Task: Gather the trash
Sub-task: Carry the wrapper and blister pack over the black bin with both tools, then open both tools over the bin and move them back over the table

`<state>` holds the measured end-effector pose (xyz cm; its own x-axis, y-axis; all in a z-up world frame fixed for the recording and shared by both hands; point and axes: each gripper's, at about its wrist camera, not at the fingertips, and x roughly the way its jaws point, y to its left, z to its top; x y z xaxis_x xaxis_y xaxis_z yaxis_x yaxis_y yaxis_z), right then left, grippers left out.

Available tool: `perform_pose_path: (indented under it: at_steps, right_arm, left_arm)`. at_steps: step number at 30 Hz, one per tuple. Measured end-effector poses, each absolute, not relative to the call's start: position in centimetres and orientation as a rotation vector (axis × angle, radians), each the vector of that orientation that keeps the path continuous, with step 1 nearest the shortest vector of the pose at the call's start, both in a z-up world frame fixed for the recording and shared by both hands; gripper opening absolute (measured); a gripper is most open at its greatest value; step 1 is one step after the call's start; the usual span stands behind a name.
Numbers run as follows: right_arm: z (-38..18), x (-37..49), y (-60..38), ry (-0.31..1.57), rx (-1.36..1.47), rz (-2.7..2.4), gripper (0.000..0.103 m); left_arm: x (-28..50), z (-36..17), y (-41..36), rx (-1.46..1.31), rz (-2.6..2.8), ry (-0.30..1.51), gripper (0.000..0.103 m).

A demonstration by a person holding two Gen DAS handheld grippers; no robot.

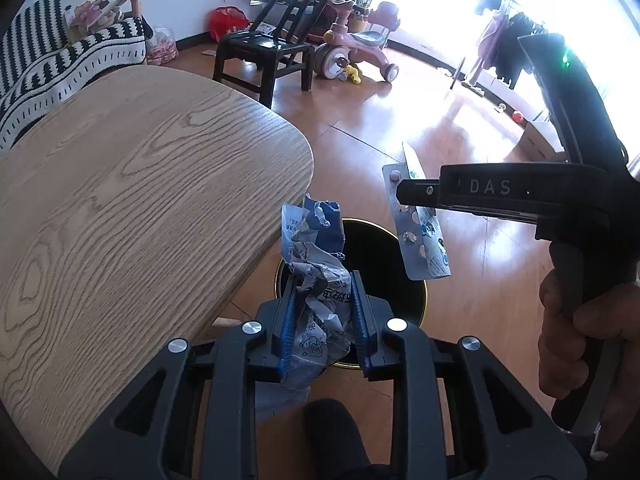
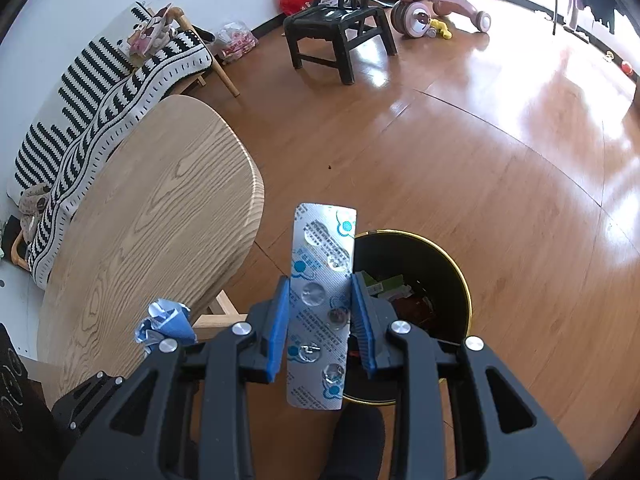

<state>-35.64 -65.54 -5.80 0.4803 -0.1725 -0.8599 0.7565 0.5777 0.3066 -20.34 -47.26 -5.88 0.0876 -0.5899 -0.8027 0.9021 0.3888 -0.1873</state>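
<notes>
One wooden counter [image 2: 160, 216] stands beside one black, gold-rimmed trash bin [image 2: 448, 276] on the floor. Two claws hover over the bin. The left claw [image 1: 325, 316] is clamped on one crumpled blue-and-white wrapper [image 1: 316, 256]. The right claw [image 2: 320, 320] grips one used silver blister strip [image 2: 322, 280] by its long edges. Risks, as judged: the strip sits toward the bin's near-left rim, so letting go here could drop it onto the floor; the wrapper hangs near the counter edge and might snag or fall outside.
</notes>
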Motion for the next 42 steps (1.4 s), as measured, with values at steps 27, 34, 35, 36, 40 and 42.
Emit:
perform_pose_path:
  at_steps: [27,34,35,36,40,42]
  right_arm:
    - [-6.5,-36.1,-66.5,0.899,0.807,-0.657,0.031]
    - [-6.9,-36.9,-67.3,0.897,0.844,-0.702,0.055]
    - [-6.8,-37.1,-67.4,0.892,0.844,-0.709,0.061]
    - [-6.7,-37.2,-67.4,0.885,0.844,-0.714,0.064]
    - [-6.0,-37.5,-67.4,0.850,0.835,-0.734,0.070]
    - [-5.3,-37.3,-67.4,0.831,0.817,-0.741,0.072]
  left_arm:
    - [-20.6,-9.1,-49.3,0.386,-1.163,1.049,0.024]
    - [-20.8,-9.9,-50.7,0.376,-1.210,1.053,0.047]
    - [-20.7,-9.9,-50.7,0.357,-1.213,1.054,0.064]
    - [-20.7,-9.8,-50.7,0.341,-1.218,1.055,0.069]
    - [-21.1,-9.3,-50.4,0.327,-1.246,1.044,0.073]
    - [-21.2,-8.6,-49.8,0.334,-1.250,1.015,0.080]
